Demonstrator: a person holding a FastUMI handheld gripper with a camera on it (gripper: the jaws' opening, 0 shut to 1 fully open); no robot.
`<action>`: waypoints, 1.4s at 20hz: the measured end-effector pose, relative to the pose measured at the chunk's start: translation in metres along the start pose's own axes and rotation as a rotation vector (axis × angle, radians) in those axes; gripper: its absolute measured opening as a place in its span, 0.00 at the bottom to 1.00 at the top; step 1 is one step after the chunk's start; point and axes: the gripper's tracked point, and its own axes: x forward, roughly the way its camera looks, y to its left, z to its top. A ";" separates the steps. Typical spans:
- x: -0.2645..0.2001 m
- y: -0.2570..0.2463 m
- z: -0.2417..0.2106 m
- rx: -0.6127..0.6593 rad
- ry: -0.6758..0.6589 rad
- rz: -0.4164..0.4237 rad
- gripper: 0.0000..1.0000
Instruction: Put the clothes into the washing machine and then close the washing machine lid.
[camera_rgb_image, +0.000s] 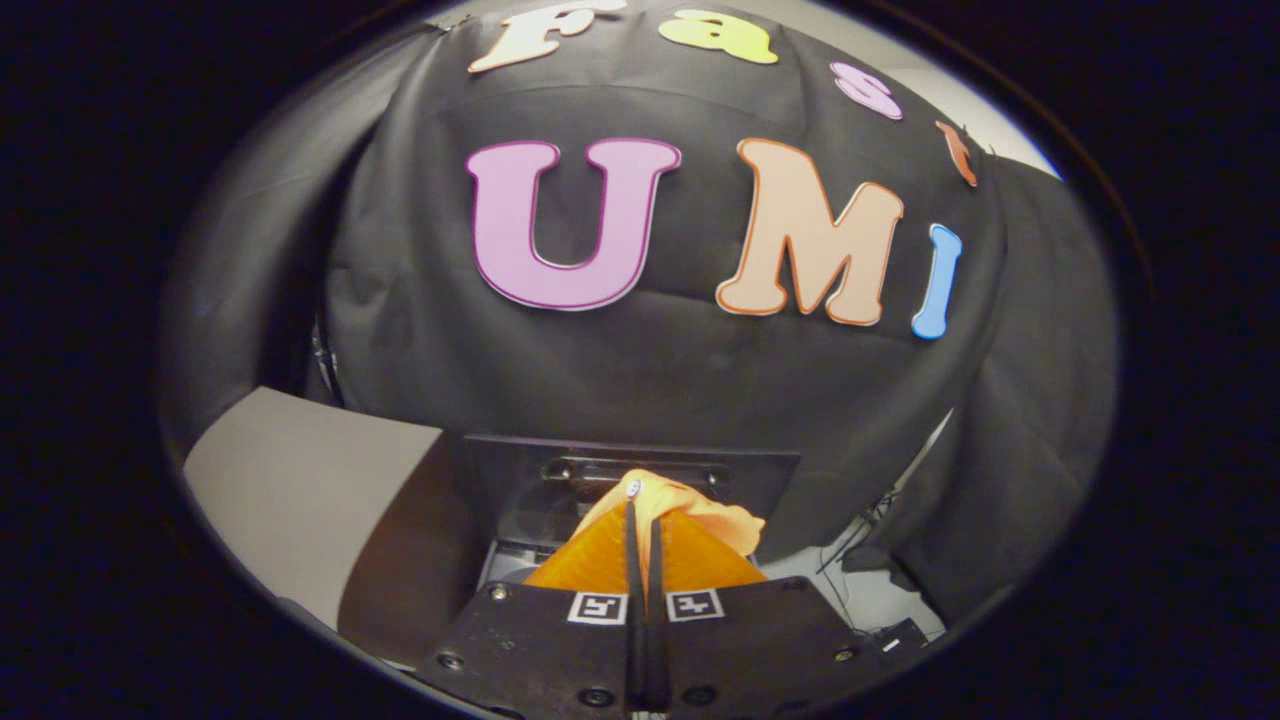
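Two fingers (628, 545) of the gripper (641, 500) lie pressed almost together, the jaws clenched on an orange piece of clothing (715, 520) whose folds bunch out at the tips and to their right. Just beyond and below the cloth stands the dark washing machine (520, 540), its lid (520, 470) raised upright behind the garment. A pale table (300, 490) lies to the left. Behind all hangs the black cloth wall (640, 380).
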 end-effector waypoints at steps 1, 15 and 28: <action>0.006 -0.005 -0.003 -0.004 -0.003 -0.007 0.04; 0.027 0.005 0.013 -0.015 -0.049 0.007 0.34; 0.117 0.045 0.038 -0.075 -0.056 0.031 0.97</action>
